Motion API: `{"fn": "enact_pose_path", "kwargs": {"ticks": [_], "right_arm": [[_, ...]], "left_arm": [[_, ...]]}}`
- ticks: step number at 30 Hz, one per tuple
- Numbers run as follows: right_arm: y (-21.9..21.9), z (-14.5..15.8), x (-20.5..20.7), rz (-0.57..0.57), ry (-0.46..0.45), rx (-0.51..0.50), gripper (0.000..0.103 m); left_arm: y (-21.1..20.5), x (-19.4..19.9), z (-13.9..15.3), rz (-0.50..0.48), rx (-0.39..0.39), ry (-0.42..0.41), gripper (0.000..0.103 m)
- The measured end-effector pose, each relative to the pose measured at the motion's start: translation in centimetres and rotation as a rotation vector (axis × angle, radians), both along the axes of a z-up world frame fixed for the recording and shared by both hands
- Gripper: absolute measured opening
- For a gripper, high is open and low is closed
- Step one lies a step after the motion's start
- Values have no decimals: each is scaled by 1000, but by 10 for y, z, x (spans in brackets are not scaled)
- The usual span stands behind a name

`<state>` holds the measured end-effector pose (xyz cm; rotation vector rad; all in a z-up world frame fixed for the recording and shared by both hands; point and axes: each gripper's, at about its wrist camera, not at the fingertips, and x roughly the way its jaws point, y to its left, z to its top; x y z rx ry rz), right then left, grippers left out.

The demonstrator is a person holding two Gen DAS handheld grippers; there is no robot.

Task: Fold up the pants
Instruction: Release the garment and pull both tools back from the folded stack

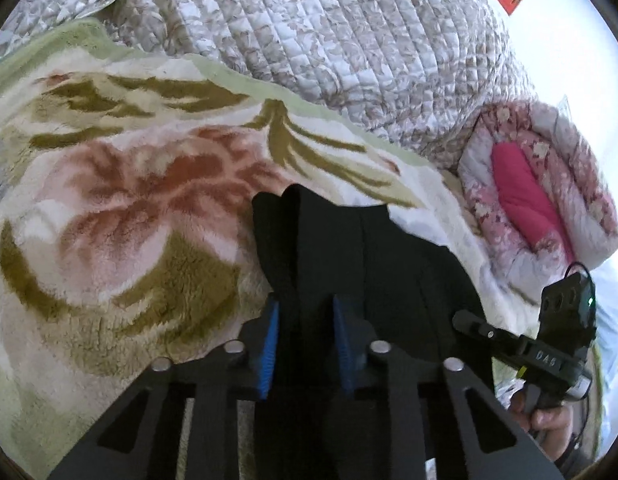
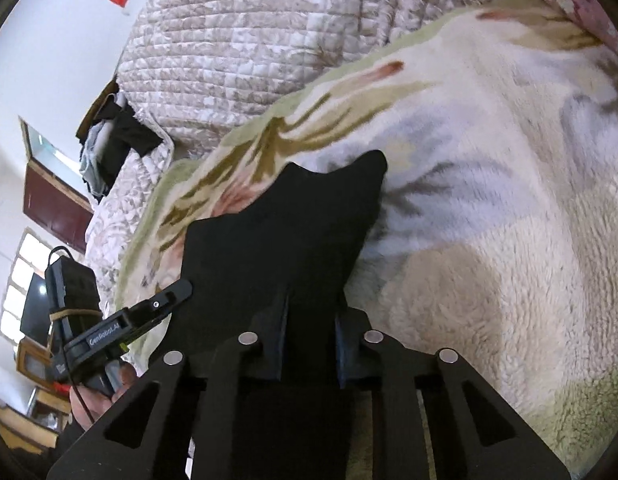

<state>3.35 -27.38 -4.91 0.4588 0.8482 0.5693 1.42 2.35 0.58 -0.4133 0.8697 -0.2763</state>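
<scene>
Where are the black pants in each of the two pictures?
Left wrist view: the black pants sit low in the middle, running down between the left gripper fingers, which pinch them.
Right wrist view: the pants are in the middle, a little left, running down into the right gripper, which pinches them.
Shared landmark: the fluffy flowered blanket under the pants, with the quilted bedspread behind it.

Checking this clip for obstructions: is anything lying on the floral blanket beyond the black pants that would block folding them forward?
Nothing visible does. Both the left gripper and right gripper are shut on the black pants, and the floral blanket ahead shows only its own pile. The quilted bedspread lies past the blanket's edge.
</scene>
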Motion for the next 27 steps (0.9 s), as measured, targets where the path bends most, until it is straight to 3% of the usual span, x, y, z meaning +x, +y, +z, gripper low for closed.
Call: {"fn": "enact_pose_path", "kwargs": {"ticks": [8,14,18,21,24,27], "right_arm": [[13,42,6,40,-86,21,16],[33,68,56,60,-121,-34,16],[45,65,94,63,-118,-65,16],[50,42,124,39,-61,-121,22],[47,24,133,-13,-24,-217,27],[40,30,126,-31,-58,-253,34]], "left_arm": [[-7,8,33,-44,12,-67,17],[6,55,51,-38,62,-107,17],[14,93,47,-33,89,-100,18],[18,117,30,-16,138,-68,19],[28,128,6,29,178,-16,28],[34,123,7,51,185,-18,28]]}}
